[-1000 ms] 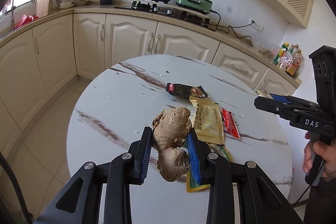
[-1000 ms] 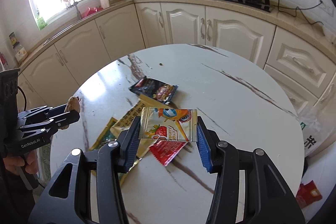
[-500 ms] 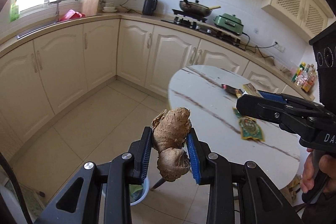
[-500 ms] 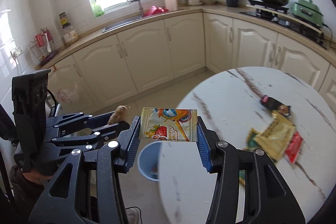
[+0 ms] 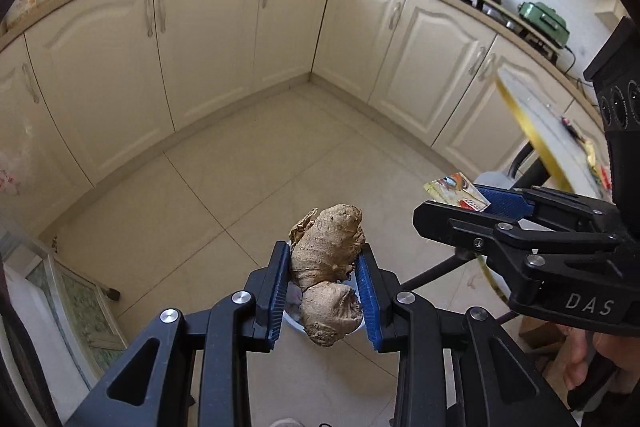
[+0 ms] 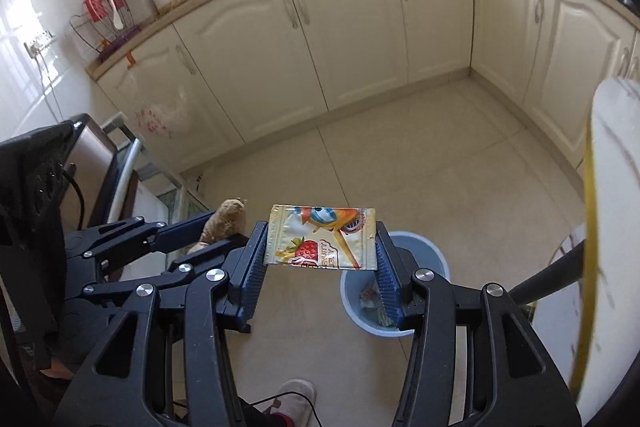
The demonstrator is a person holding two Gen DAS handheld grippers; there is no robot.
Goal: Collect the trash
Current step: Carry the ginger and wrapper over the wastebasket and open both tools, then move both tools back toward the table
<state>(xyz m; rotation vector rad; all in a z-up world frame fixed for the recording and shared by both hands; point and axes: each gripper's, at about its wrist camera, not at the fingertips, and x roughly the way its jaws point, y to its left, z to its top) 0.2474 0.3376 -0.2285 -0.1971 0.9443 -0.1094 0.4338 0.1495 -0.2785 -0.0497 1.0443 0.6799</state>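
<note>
My left gripper (image 5: 323,267) is shut on a knobbly brown ginger root (image 5: 326,267), held over the tiled floor. Under it a bit of the pale bin (image 5: 292,319) shows. My right gripper (image 6: 320,241) is shut on a shiny snack wrapper with a strawberry print (image 6: 322,237), stretched flat between the pads. The light blue trash bin (image 6: 394,285) stands on the floor just below and right of the wrapper, with some trash inside. In the left wrist view the right gripper (image 5: 460,205) is at the right with the wrapper (image 5: 456,189). The ginger also shows in the right wrist view (image 6: 224,221).
The round marble table (image 6: 616,187) with its gold rim is at the right, on dark legs (image 6: 548,277); more wrappers (image 5: 588,155) lie on it. Cream cabinets (image 5: 200,39) line the far walls. A glass-door unit (image 5: 68,291) stands at the left. My slippered foot (image 6: 294,397) is below.
Both grippers have swung left away from the table and tilted down toward the floor. The blue bin now sits right under the wrapper. Both still hold their loads.
</note>
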